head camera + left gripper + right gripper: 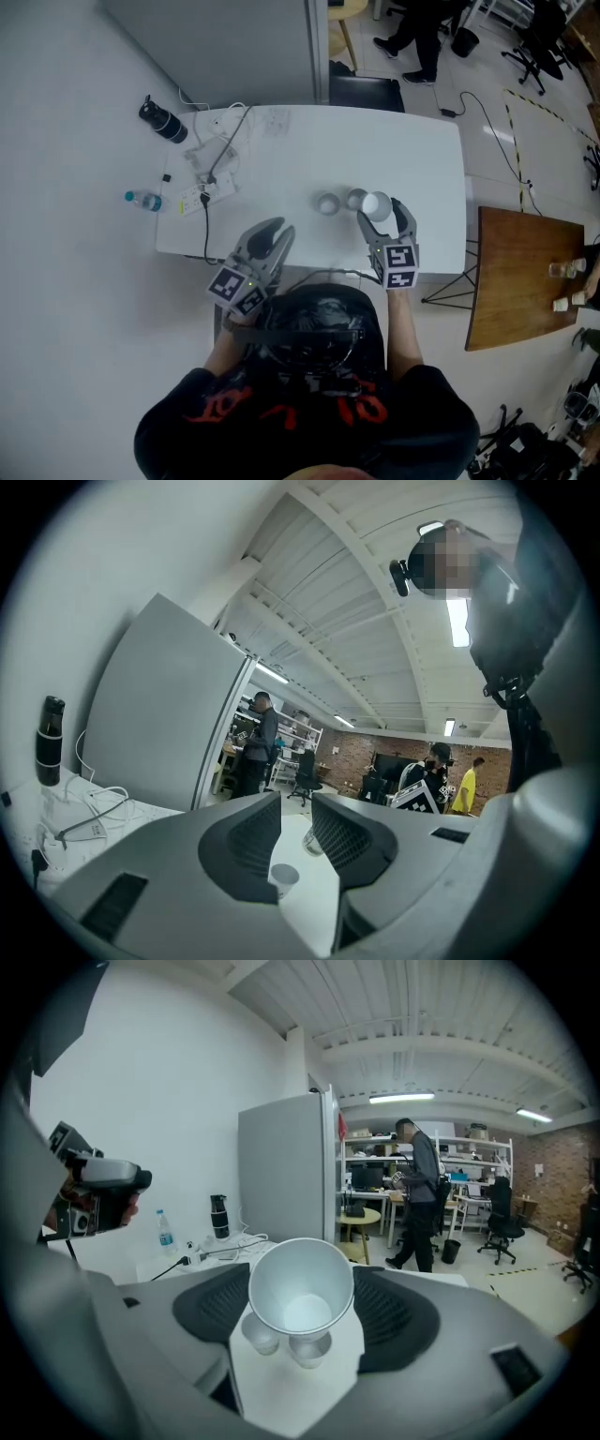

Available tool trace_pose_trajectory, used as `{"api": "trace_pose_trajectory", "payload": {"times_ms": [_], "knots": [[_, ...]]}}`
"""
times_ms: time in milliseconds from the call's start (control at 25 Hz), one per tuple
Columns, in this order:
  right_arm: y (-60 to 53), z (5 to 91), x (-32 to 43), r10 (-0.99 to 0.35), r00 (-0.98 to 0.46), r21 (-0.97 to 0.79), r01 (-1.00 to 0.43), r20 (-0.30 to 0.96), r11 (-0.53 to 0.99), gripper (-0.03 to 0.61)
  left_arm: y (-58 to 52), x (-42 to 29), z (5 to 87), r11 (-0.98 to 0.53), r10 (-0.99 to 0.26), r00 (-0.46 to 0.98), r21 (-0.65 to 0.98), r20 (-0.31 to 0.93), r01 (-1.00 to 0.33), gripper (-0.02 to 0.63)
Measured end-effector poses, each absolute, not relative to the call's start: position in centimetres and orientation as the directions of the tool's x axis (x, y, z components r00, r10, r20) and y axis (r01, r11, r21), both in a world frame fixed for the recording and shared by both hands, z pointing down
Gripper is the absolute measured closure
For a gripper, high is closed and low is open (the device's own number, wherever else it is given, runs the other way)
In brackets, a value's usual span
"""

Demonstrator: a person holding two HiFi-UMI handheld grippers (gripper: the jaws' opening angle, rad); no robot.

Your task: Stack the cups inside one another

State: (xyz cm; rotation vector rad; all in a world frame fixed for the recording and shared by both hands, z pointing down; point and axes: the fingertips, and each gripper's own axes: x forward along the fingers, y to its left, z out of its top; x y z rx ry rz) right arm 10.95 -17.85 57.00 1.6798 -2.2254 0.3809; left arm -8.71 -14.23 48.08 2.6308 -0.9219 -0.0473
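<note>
One cup (300, 1290) between right tongs (303, 1309)

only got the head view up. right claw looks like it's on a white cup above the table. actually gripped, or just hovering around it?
Observer: Gripped. The right gripper view shows the cup clamped in the right claw, pressed from both sides.
Operator: anything nested inside it?
Observer: No. That view looks straight into its mouth, and there is only a bare bottom.
Operator: left claw carrying anything?
Observer: No. The left gripper view shows the left claw with a narrow gap between its jaws and nothing in it.
</note>
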Motion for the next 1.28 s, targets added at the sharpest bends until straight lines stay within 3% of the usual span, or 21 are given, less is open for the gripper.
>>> {"api": "trace_pose_trajectory", "payload": {"times_ms": [560, 1280], "knots": [[-21.2, 55.4, 9.8, -0.874, -0.318, -0.032, -0.944, 0.368, 0.330, 0.218, -14.5, -10.7, 47.9, -0.699, -0.652, 0.755, 0.330, 0.072, -0.635, 0.518], [-23.6, 67.1, 10.1, -0.789, -0.317, -0.032, -0.935, 0.527, 0.354, 0.218, -14.4, -13.8, 48.2, -0.632, -0.710, 0.699, 0.355, 0.091, -0.689, 0.520]]}}
